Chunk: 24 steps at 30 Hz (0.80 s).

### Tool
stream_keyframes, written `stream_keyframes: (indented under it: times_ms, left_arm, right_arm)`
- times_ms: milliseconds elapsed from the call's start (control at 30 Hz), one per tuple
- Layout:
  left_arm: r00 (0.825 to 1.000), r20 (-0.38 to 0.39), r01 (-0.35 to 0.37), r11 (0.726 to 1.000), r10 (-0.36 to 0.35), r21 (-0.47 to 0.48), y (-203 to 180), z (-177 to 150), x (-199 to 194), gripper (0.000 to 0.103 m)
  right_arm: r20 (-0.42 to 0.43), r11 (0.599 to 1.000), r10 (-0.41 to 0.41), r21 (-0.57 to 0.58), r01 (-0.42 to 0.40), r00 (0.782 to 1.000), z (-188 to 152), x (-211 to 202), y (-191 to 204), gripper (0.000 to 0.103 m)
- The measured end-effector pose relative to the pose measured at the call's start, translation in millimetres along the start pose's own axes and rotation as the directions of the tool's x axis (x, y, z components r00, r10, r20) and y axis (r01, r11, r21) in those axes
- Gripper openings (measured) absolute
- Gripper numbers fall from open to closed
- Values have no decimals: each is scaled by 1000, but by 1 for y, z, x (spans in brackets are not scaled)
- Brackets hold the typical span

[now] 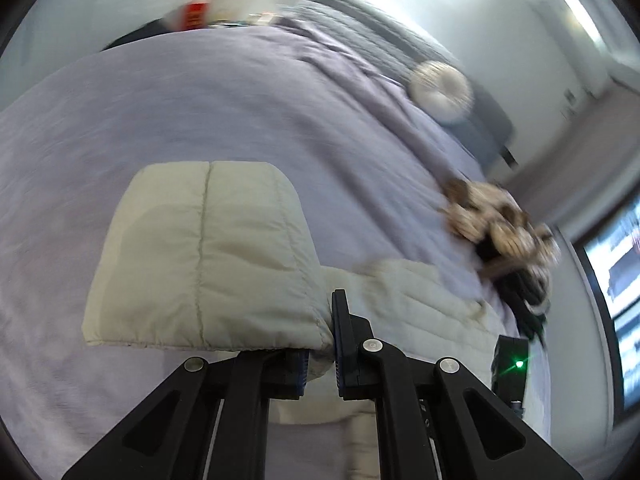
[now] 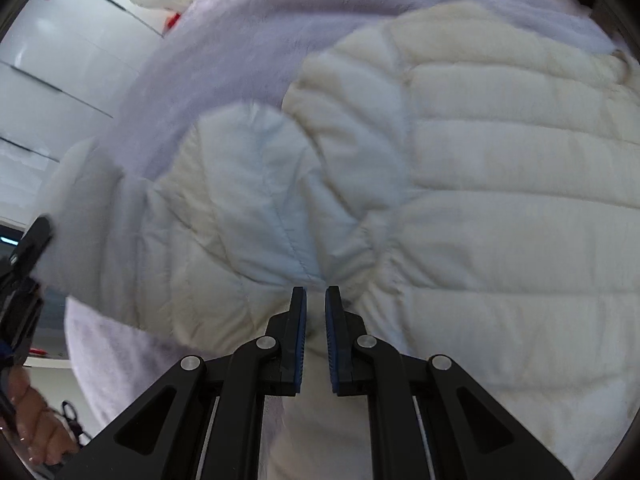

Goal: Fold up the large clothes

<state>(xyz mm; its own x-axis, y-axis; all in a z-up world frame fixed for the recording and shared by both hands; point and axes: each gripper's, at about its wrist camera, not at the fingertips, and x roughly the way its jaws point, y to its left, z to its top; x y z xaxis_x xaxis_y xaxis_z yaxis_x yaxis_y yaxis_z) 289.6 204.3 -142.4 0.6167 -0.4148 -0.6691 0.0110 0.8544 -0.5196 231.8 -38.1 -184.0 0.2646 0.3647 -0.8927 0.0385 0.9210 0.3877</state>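
A cream quilted puffer jacket (image 2: 500,184) lies on a lilac bedspread (image 1: 200,108). In the left wrist view my left gripper (image 1: 320,344) is shut on the jacket's sleeve (image 1: 208,264) near the cuff, and the sleeve is lifted and stretched ahead of the fingers. In the right wrist view my right gripper (image 2: 316,320) is shut on a pinch of the jacket fabric where the sleeve (image 2: 256,200) meets the body. The jacket's body (image 1: 420,300) also shows to the right in the left wrist view. The other gripper (image 2: 28,248) shows at the left edge of the right wrist view.
A round white cushion (image 1: 440,90) and a grey headboard (image 1: 380,32) are at the bed's far side. A brown and cream furry pile (image 1: 504,220) with a dark garment (image 1: 524,300) lies at the right bed edge. White wardrobe panels (image 2: 60,80) stand to the left.
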Motion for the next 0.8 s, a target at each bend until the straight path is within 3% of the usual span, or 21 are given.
stream_keyframes:
  times_ms: [100,267,367,433,633,800]
  left_arm:
    - [998,-55,45,992,-39,114,-57,-10,22,11]
    - [979,-192,116,950,-60,292,-145,-55,67,11]
    - [958,-286,128,913,-12,388,-189,-88,100,11]
    - [943,-328,122,874,45,470,-217,-113,119,12]
    - [910,-385,119,793,153,598,-241,-162,140,12]
    - [891,-416,124,781,184,612,-241,-170,140,13]
  right_arm:
    - [41,999,-5,34,3,999,-3,-39,-31,10]
    - [104,987,-71,152,55,992,-16,-104,-105,10]
    - [135,972,-133,213,102,982,-31,-134,-144,10]
    - [146,961,-164,247,124,976,-40,-149,-166,10]
    - [144,930,-183,347,124,972,-62,-164,-213,10]
    - [148,917,-177,384,108,973,-85,-163,-230,10]
